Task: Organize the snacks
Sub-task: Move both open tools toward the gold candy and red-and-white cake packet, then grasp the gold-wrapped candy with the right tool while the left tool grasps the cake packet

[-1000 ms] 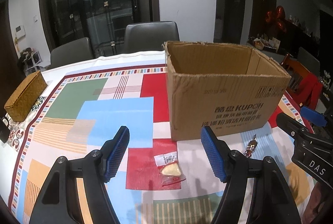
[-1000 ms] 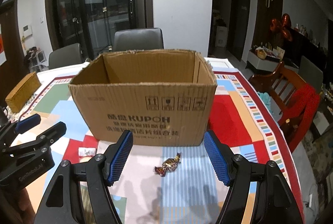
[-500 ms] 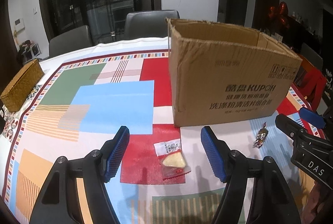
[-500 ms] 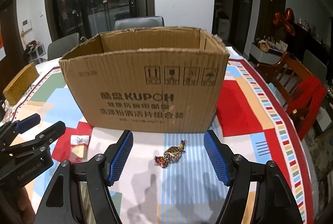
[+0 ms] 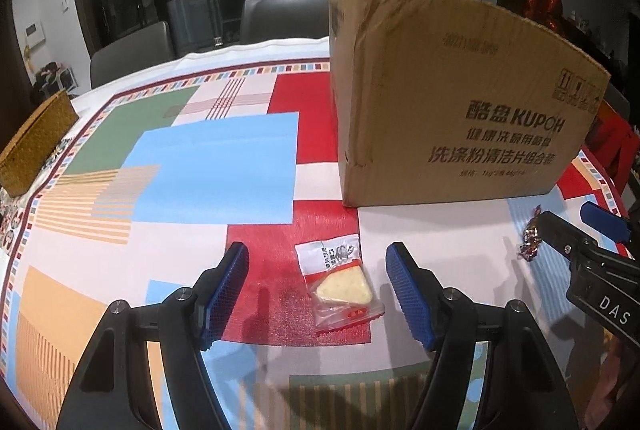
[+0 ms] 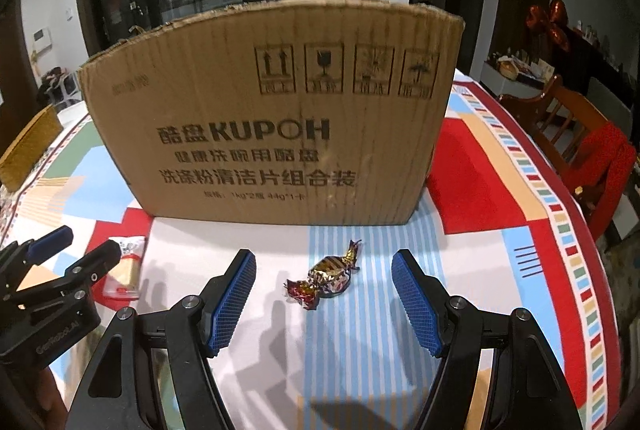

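Brown corrugated cardboard box [image 6: 276, 126] is standing upright on the colourful patchwork tablecloth [image 5: 216, 170], printed KUPOH side facing both cameras, its inside not showing from this low angle. Left gripper [image 5: 316, 284] is hovering low over the cloth with its blue-padded fingers spread wide, holding nothing; the clear packet with a pale wedge-shaped snack [image 5: 340, 286] is lying flat on a red patch between the fingers, nearer the right pad, touching neither. Right gripper [image 6: 324, 290] is likewise spread wide and holding nothing, with the foil-wrapped candy [image 6: 326, 276] lying on the blue-striped patch between its fingers, just in front of the box, touching neither pad. In the left view the same candy [image 5: 530, 238] is showing at the far right beside the other gripper's tip; in the right view the packet [image 6: 126, 266] is sitting at the left, partly hidden behind the left gripper. A woven basket [image 5: 36, 146] is resting at the table's far left edge, well apart from the snacks. Grey chairs [image 5: 280, 18] are standing behind the table.
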The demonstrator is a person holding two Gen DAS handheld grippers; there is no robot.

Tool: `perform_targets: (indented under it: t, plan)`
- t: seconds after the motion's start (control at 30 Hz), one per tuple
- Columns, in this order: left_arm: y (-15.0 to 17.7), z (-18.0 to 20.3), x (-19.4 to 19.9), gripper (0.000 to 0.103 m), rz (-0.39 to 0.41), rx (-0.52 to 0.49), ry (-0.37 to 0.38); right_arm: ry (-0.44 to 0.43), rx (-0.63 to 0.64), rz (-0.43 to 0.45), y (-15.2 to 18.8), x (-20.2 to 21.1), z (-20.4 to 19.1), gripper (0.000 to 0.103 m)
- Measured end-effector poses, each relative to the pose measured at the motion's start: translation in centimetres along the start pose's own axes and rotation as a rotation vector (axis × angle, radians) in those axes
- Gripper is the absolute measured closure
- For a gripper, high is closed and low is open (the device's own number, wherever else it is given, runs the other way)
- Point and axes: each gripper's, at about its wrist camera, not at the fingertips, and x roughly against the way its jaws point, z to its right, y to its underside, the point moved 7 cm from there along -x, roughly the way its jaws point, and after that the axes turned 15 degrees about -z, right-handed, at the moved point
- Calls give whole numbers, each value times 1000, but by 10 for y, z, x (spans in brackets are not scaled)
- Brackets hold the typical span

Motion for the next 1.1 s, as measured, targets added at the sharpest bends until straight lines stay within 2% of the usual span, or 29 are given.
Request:
perform_targets:
  t: [0.4,0.6,0.8,0.9,0.97,1.0,1.03,1.1]
  plan:
    - [7,8,-23,33,-50,1,12,2,6,-53,6,-22,-1,33]
    - [8,10,-30,34,-71,2,20,-5,8,-90,8,-34,-2,46]
    - [7,15,-33,45,-71,-17,29,-2,19,-87,8,-35,-6,51]
    - [7,18,-32,55,-68,-26,38,-7,21,-87,7,-35,-7,62]
    - [6,19,-31,66,-66,-33,31,-9,19,-87,7,-34,-7,70]
    - [6,19,-31,66,-68,-33,29,-12,16,-86,7,-33,-7,72]
    - [6,19,-31,67,-69,-33,30,-14,14,-85,7,-33,-7,79]
    - [6,19,-30,67,-67,-36,31,-19,13,-85,6,-33,-5,79]
